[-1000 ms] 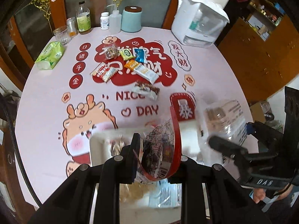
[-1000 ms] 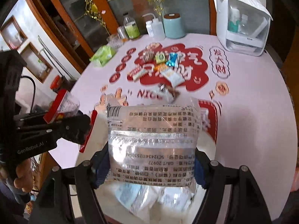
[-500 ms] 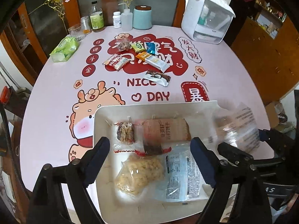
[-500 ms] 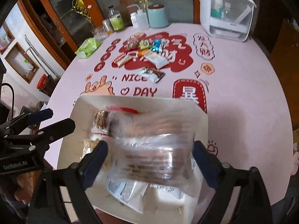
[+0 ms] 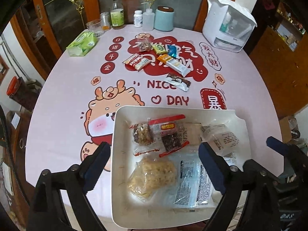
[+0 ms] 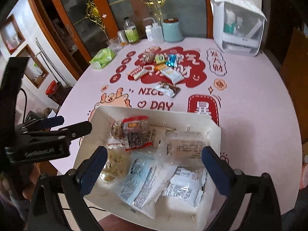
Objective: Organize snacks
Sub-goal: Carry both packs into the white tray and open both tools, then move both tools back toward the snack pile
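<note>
A white tray [image 5: 115,134] [image 6: 154,111] at the table's near edge holds several snack packets. Among them lie a red-topped packet [image 5: 169,132] [image 6: 136,132] and a clear printed packet [image 5: 221,136] [image 6: 186,146]. My left gripper [image 5: 154,148] [image 6: 65,125] hangs over the tray's left part; its jaws are opening and its pads press on nothing. My right gripper [image 6: 154,151] stands open above the tray's near right side, also free of any packet. More loose snacks [image 5: 154,57] [image 6: 163,65] lie on the red print farther back, and a brown-and-white packet [image 5: 178,81] [image 6: 168,89] lies nearest the tray.
A green tissue pack [image 5: 81,44] lies at the back left. Bottles, a glass and a pale blue jar [image 5: 163,19] line the far edge. A white plastic box [image 5: 229,23] stands at the back right. The round table drops off on both sides.
The left gripper let go of the red-topped packet, which now lies in the tray. The right gripper released the clear printed packet into the tray. Both pairs of jaws have spread wide.
</note>
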`<state>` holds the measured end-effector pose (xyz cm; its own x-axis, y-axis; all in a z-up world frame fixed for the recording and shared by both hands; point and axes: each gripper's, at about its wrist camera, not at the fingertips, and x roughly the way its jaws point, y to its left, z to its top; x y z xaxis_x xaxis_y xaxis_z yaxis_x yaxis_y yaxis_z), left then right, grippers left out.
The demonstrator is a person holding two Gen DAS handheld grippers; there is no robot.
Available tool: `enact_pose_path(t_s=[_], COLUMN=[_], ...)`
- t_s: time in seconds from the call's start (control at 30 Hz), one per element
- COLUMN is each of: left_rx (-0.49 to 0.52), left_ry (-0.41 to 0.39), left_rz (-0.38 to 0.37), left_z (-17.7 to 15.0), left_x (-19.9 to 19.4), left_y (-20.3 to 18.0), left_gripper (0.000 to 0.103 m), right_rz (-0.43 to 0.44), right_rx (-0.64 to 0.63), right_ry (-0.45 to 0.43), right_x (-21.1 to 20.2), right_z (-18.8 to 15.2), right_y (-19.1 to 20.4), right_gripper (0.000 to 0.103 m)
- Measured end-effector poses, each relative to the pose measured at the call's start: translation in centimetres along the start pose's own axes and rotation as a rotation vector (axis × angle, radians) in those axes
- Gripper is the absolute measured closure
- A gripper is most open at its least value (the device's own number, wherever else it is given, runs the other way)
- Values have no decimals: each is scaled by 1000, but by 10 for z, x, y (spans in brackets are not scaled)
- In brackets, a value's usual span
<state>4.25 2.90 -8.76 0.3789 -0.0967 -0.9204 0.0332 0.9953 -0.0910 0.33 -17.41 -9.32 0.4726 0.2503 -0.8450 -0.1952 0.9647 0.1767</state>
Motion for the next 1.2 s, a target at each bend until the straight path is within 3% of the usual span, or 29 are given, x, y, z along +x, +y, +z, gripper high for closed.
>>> enact_pose_path(t_s=[0.4, 0.67, 1.0, 1.2], left_rx=[-21, 0, 92, 133], left_ry=[-12, -91, -260, -290], left_rz=[11, 13, 92, 126], left_z=[18, 39, 116, 173], left_x=[-5, -22, -57, -56], left_y=[5, 5, 5, 13], left_gripper=[9, 9, 9, 9], right_rz=[10, 37, -67, -112], right_rx=[-78, -58, -121, -235], right_ry=[-163, -116, -155, -171], right_x=[-30, -16, -10, 4], right_z=[22, 48, 115, 160], right_y=[12, -1, -29, -26], right_gripper=[4, 4, 4, 4])
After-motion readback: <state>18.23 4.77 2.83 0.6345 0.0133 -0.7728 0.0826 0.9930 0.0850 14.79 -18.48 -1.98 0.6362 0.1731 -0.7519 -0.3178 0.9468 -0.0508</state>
